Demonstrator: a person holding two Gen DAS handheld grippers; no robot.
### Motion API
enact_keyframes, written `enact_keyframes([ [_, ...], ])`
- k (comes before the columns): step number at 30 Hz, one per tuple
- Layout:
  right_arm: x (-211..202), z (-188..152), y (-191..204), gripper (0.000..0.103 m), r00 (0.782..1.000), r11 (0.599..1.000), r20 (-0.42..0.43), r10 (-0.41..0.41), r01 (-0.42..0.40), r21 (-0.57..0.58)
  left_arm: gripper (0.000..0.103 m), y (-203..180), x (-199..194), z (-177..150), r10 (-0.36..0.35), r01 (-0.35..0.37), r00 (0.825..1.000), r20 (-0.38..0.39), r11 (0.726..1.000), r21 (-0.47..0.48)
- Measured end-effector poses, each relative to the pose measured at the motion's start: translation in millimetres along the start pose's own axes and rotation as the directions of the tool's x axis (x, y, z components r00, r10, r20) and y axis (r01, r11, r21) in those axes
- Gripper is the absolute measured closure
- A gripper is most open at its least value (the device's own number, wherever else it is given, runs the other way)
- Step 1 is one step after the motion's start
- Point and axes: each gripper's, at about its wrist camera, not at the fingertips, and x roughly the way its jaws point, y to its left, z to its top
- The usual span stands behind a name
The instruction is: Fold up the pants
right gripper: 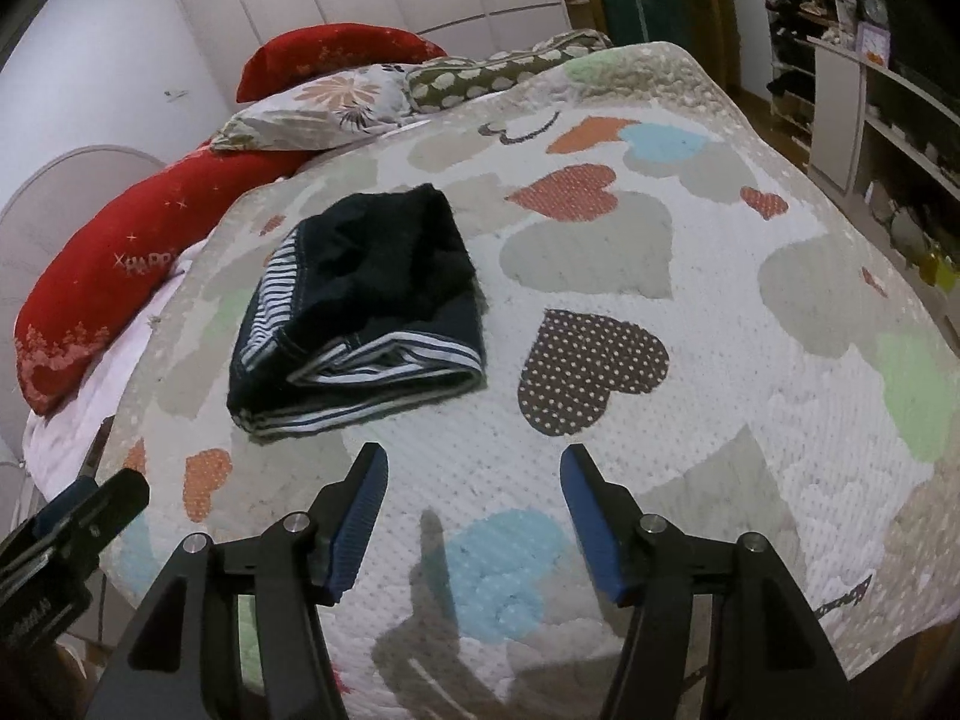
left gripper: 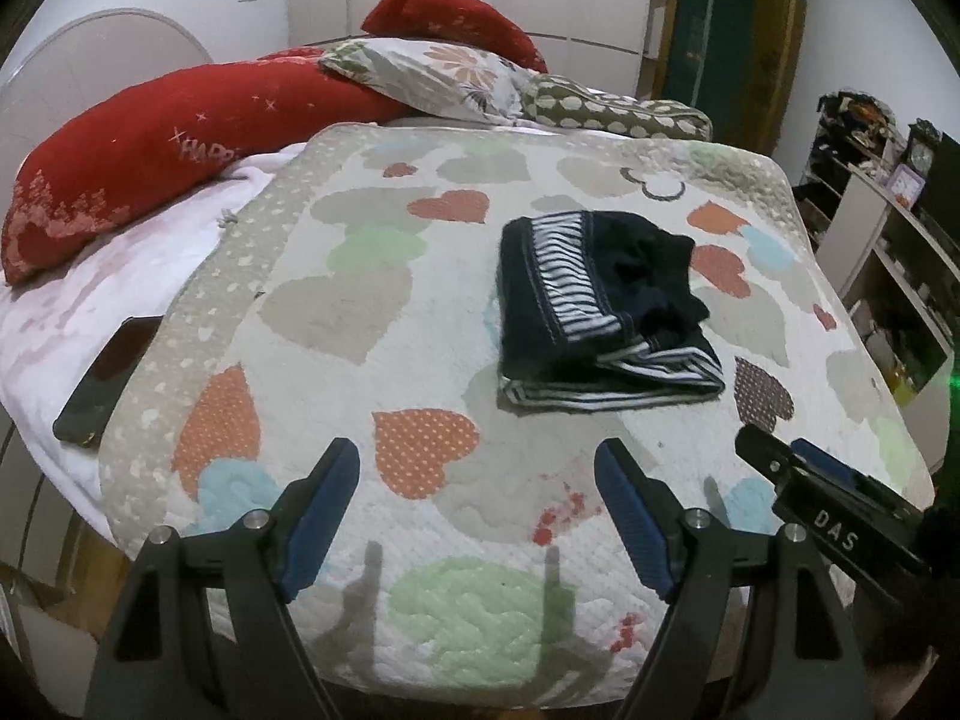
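Left gripper [left gripper: 477, 468] wide open, empty; right gripper [right gripper: 474, 477] too, both above the heart quilt [left gripper: 360, 312]; folded pants [left gripper: 600, 306] mid-frame, untouched.

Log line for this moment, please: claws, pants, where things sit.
left claw open, empty | right claw open, empty | pants folded bundle on quilt, untouched | both claws short of pants

Folded dark striped pants [left gripper: 600, 312] on quilt [left gripper: 372, 324]

Soft knit pants [left gripper: 600, 306] on matt quilted cloth bedspread [left gripper: 372, 312], probably cotton
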Motion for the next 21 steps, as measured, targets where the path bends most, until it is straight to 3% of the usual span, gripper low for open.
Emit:
enact_keyframes([
  [21, 7.7, -7.1, 2.7, 0.037, 0.999, 0.999, -0.018, -0.029, 0.029, -0.027, 0.023, -11.0, 7.0, -9.4, -0.031, 0.032, 0.999, -0.024, 0.999, 0.037],
])
